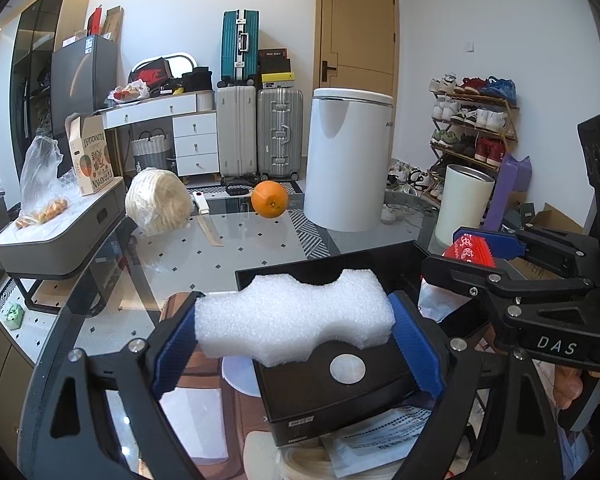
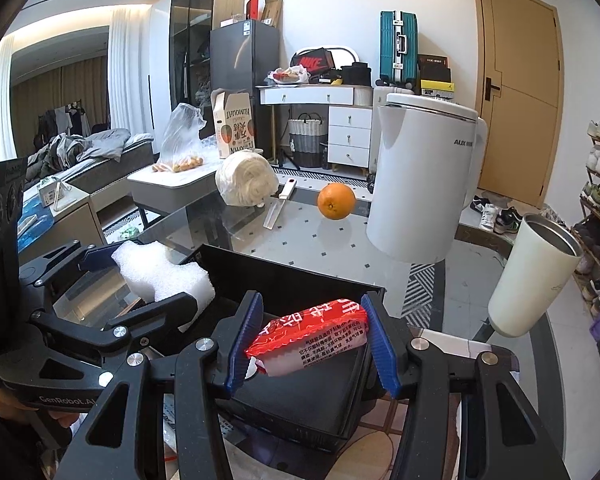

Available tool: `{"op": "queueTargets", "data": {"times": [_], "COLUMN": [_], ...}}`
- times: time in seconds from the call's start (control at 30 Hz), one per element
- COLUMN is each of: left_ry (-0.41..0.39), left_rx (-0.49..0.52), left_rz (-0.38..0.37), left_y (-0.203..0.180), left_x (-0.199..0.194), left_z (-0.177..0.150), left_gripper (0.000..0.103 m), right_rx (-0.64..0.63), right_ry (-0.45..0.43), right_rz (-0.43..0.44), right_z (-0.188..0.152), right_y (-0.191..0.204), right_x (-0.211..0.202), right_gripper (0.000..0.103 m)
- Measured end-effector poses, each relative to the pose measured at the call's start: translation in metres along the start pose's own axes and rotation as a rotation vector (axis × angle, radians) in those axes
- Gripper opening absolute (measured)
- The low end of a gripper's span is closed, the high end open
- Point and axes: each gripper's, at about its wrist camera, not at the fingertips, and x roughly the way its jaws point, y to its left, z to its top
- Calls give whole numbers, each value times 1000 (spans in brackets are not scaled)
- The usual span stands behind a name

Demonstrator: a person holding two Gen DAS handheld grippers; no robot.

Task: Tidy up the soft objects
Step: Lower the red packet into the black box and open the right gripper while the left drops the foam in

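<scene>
My left gripper (image 1: 296, 338) is shut on a white foam block (image 1: 296, 316) and holds it above an open black box (image 1: 332, 376). The foam block also shows in the right wrist view (image 2: 160, 270). My right gripper (image 2: 306, 340) is shut on a red and white soft packet (image 2: 312, 334) over the same black box (image 2: 300, 400). In the left wrist view the right gripper (image 1: 480, 252) sits at the right with the red packet (image 1: 470, 250) in its blue pads.
On the glass table (image 1: 240, 256) stand a white appliance (image 1: 346, 160), a white cup (image 1: 462, 204), an orange (image 1: 269, 199), a cream yarn bundle (image 1: 158, 202) and a knife (image 1: 208, 220). A grey case (image 1: 56, 236) with a plastic bag stands at the left.
</scene>
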Motion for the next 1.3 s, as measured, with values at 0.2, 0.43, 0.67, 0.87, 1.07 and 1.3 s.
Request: {"op": "queueTargets", "data": {"times": [0.2, 0.43, 0.67, 0.87, 1.07, 1.3], "left_ry": [14, 30, 38, 37, 39, 39], "left_rx": [7, 34, 33, 27, 20, 23], "left_rz": [1, 4, 8, 10, 2, -3], "left_y": [0, -4, -2, 2, 5, 5], "left_x": [5, 10, 11, 9, 8, 10], "left_z": [-2, -4, -6, -6, -7, -7], "left_gripper": [90, 90, 90, 90, 90, 90], "right_rx": [-8, -14, -46, -29, -15, -44], "right_ry": [18, 68, 97, 118, 135, 97], "right_rz": [3, 6, -6, 4, 13, -18], "right_z": [-2, -11, -21, -25, -25, -21], "right_y": [1, 1, 9, 12, 12, 13], "right_x": [9, 20, 20, 16, 13, 14], "right_gripper": [52, 52, 52, 52, 52, 52]}}
